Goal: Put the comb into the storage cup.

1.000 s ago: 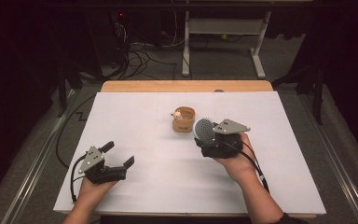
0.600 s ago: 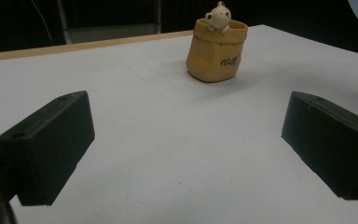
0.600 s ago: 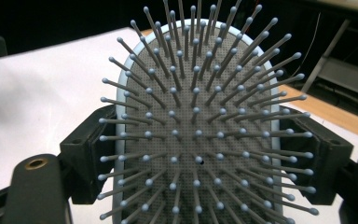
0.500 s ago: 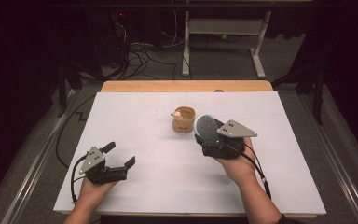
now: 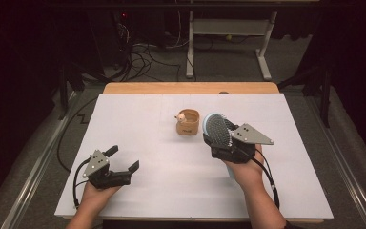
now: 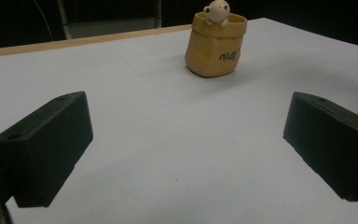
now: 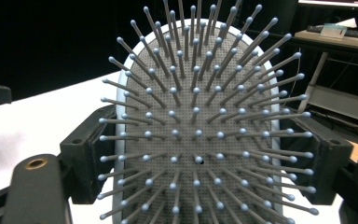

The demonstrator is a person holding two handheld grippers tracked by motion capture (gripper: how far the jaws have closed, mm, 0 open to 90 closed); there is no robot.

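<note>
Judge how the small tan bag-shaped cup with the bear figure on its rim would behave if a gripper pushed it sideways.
The small tan bag-shaped cup stands upright on a broad, bulging base, so it would probably slide on the white table rather than tip. It looks like glazed ceramic, so likely stiff and breakable. The bear figure on its rim seems the likeliest part to chip.

The hairbrush [image 5: 218, 132] has a pale blue oval head with a grey cushion full of ball-tipped bristles. It is clamped by the sides of its head in the right hand-held gripper [image 5: 214, 139], raised off the white bench [image 5: 138, 124] with bristles tilted upward, just beside the tan pouch-shaped cup [image 5: 188, 123].
</note>
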